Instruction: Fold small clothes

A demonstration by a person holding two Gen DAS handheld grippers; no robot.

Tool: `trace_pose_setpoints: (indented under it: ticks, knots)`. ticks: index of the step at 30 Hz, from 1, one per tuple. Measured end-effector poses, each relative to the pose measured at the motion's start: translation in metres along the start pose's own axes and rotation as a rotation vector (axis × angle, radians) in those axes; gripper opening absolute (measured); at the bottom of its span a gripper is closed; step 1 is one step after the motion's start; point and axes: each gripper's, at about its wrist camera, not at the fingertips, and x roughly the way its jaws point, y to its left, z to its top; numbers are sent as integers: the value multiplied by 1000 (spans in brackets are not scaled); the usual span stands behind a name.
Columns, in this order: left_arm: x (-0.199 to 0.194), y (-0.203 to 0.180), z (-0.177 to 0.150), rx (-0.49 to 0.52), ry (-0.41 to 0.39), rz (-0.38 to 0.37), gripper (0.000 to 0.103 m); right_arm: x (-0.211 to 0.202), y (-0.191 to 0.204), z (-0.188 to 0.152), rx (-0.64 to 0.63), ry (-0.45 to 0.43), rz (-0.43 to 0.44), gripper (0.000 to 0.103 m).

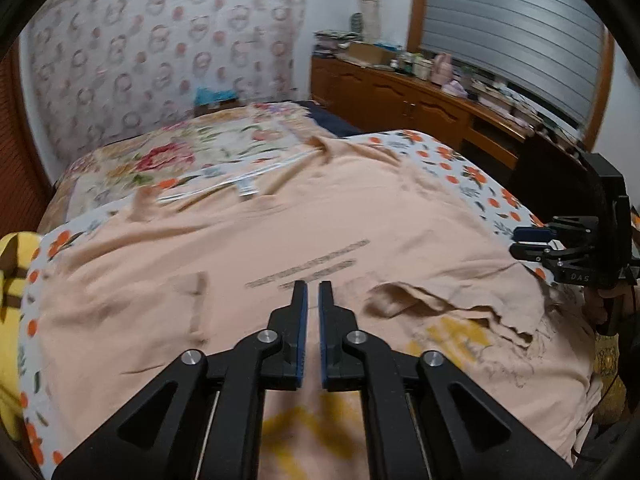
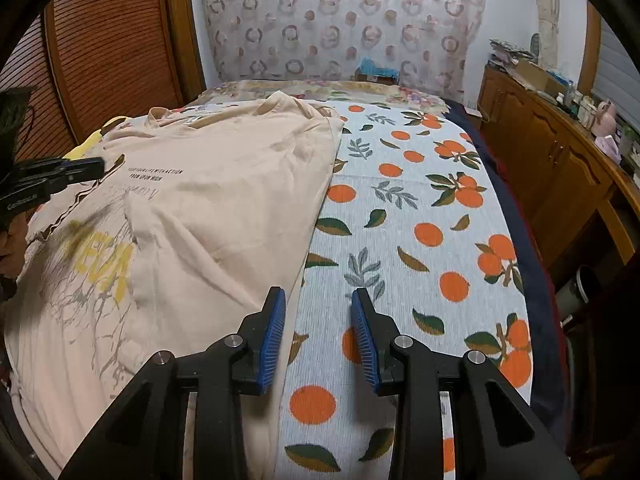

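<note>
The left gripper (image 1: 313, 286), fingers almost together and holding nothing, hangs at frame centre above the peach T-shirt (image 1: 280, 220); the right gripper (image 2: 319, 296) is spread over the orange-print sheet (image 2: 420, 208).

Both wrist views look low along bed (image 2: 400, 240) toward headboard wall; shared: peach shirt (image 1: 320, 220) (each glimpses other's tool).

The T-shirt (image 2: 224, 184) is pale peach, with yellow letters, grey line drawing and small dark text. The bed cover (image 2: 404, 240) is light grey-white with orange fruits and green leaves. The gripper pads (image 2: 273, 336) are blue, the far wallpaper (image 2: 340, 20) shows brownish-pink rings.
</note>
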Motion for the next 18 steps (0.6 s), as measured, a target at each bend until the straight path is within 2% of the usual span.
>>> trace_pose_setpoints:
  ticks: [2,3,4,5,6,7,11,18]
  knots:
    - [-5,15,-1,-17,-12,37,38,2,0,5,-10,3,-3,39]
    - [-8,25,-1,-33,-20,44,44,4,1,9,-17,5,-4,39]
    - [-9,31,-1,-46,-24,48,56,6,2,12,-25,5,-4,40]
    - [-11,41,-2,-65,-27,60,71,8,3,16,-33,4,-5,41]
    - [-12,49,-2,-80,-30,75,77,10,4,21,-41,3,-6,41]
    - [-13,57,-3,-91,-32,93,81,13,5,26,-51,3,-6,42]
    - [-10,91,-6,-121,-8,173,81,27,9,44,-83,0,-4,55]
    - [-1,141,-20,-192,45,262,81,59,9,73,-111,16,4,56]
